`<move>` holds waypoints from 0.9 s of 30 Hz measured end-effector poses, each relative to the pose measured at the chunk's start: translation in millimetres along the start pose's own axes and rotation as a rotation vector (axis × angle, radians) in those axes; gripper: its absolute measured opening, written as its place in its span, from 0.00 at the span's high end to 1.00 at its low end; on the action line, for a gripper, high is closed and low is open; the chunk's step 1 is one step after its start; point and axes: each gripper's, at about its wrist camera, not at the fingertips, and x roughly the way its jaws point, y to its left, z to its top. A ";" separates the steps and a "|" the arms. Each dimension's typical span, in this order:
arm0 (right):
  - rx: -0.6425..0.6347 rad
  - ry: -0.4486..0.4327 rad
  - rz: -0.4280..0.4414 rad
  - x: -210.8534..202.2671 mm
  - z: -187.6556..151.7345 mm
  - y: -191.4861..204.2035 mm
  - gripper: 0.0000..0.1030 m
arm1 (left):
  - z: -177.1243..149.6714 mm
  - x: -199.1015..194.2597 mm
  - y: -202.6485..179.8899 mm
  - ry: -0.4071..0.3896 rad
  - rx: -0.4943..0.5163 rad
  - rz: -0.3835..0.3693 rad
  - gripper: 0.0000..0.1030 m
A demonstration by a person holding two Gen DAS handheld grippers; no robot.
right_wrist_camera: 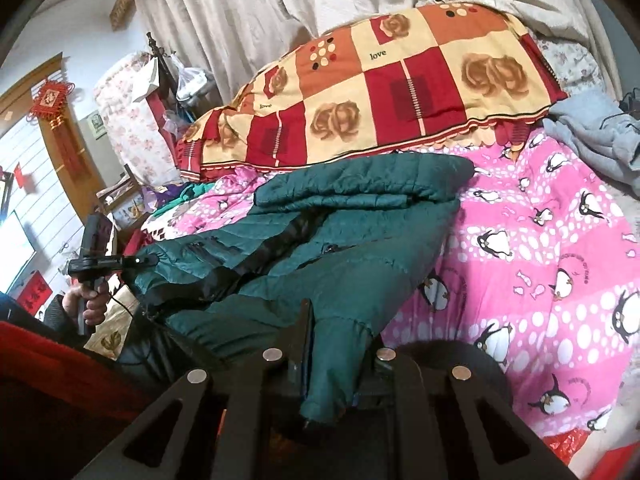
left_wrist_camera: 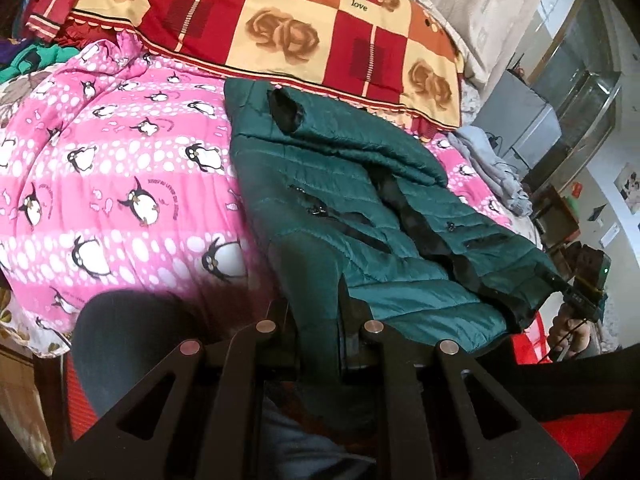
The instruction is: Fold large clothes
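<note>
Dark green quilted jacket [left_wrist_camera: 360, 216] at centre frame, a slick synthetic cloth with a faint sheen, stitched in padded channels, with matt black trim along its front edges. It lies on a pink penguin-print bedspread [left_wrist_camera: 120, 168] of soft, matt woven cloth. At the upper centre, a red and cream checked quilt [left_wrist_camera: 304, 28], also matt cloth. Grey fleecy garment [right_wrist_camera: 596, 136] at the upper right of the right wrist view. Both gripper frames look like matt black plastic with dull silver metal pins. Cream curtain [right_wrist_camera: 320, 4] of textured cloth across the top.
</note>
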 end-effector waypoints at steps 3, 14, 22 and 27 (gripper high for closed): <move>-0.009 -0.009 0.003 -13.2 -3.4 4.9 0.88 | -6.6 -8.5 -4.3 -0.016 0.026 -0.012 0.90; 0.043 -0.001 0.000 17.2 12.6 -6.7 0.88 | 25.8 29.4 1.8 -0.033 -0.050 -0.003 0.89; 0.167 -0.034 0.008 51.8 36.8 -36.6 0.88 | 51.6 46.9 20.2 -0.076 -0.199 0.004 0.89; 0.169 -0.108 -0.003 51.9 57.9 -44.6 0.88 | 81.1 26.1 5.3 -0.185 -0.180 -0.014 0.89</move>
